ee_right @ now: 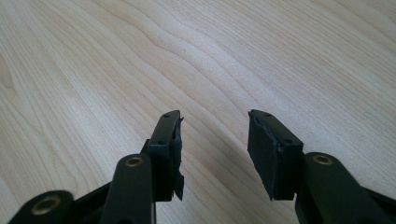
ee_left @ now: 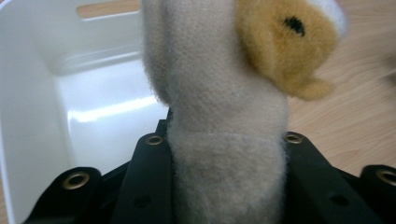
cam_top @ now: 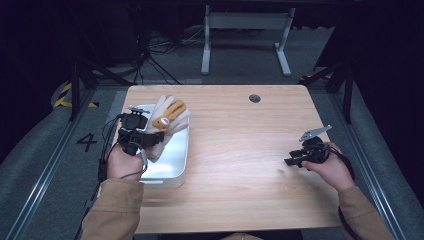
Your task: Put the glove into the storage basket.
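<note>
Plush toy [cam_top: 167,121] (cream) clamped over white bin [cam_top: 176,167].

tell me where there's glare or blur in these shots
High view: dark surroundings, lit table, bright sheen on the white bin. Left gripper view: glare streak on the bin floor, plush toy soft and close. Right gripper view: sharp wood grain, right gripper crisp.

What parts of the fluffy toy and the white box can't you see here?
- Plush toy, left gripper view: its top is cut off by the picture's upper edge, its bottom hidden between the left gripper's jaws.
- White bin, high view: the near-left part hides under the hand and gripper.
- Toy's face, high view: too small.
</note>
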Demonstrator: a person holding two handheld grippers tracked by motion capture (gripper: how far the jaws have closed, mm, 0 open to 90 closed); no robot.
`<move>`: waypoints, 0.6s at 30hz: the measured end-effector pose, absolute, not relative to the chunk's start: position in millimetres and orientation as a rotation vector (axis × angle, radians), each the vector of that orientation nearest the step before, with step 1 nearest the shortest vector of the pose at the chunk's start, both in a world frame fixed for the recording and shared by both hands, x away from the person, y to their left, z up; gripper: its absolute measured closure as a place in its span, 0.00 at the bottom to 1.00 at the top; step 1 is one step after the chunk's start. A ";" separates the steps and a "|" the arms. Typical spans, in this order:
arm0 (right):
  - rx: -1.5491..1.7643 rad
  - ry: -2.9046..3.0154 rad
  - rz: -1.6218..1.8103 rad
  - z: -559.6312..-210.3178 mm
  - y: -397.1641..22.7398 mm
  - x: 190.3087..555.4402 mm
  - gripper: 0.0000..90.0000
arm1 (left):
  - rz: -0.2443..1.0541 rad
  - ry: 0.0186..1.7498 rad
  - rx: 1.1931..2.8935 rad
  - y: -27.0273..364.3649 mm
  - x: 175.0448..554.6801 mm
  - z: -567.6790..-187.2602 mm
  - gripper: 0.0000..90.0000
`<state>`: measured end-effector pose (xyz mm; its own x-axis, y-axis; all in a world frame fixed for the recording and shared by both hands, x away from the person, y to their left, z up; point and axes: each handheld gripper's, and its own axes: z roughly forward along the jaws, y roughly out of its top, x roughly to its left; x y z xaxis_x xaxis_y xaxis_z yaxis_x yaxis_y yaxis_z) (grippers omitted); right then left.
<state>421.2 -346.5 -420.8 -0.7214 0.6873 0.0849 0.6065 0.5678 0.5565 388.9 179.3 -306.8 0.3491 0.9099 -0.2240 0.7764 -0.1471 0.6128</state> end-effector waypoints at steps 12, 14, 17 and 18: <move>1.110 2.652 0.859 -421.4 -347.4 421.4 0.61 | 0.235 1.594 1.931 188.1 397.5 -320.7 0.78; 1.107 2.657 0.861 -422.0 -347.1 421.5 0.61 | 0.229 1.614 1.940 188.2 401.8 -328.0 0.77; 1.101 2.657 0.869 -421.6 -346.7 421.0 0.61 | 0.210 1.640 1.934 191.0 407.8 -338.4 0.77; 1.101 2.655 0.869 -421.3 -346.9 421.1 0.61 | 0.206 1.650 1.928 192.0 409.3 -341.5 0.77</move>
